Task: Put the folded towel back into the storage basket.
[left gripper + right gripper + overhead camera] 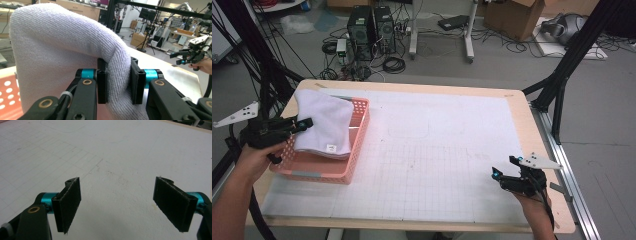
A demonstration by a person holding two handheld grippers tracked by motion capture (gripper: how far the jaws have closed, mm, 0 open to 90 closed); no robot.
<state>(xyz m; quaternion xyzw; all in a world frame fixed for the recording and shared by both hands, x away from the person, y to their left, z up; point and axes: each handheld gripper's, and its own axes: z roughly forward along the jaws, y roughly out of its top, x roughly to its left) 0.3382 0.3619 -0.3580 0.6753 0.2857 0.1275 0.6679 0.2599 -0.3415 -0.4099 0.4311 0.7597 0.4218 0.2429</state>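
While left gripper is clamping folded white towel, towel is draping over pink basket rim, seemingly settling inside. Advising: keep lowering slowly, release only once flat. Right gripper idling, jaws apart, over table.

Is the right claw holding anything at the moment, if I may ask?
No, the right claw stands open over the bare table.

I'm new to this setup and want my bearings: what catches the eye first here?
A folded white towel draped over a pink basket at the table's left edge, pinched by the left gripper. At the table's near right corner, the right gripper hangs open over the bare gridded mat.
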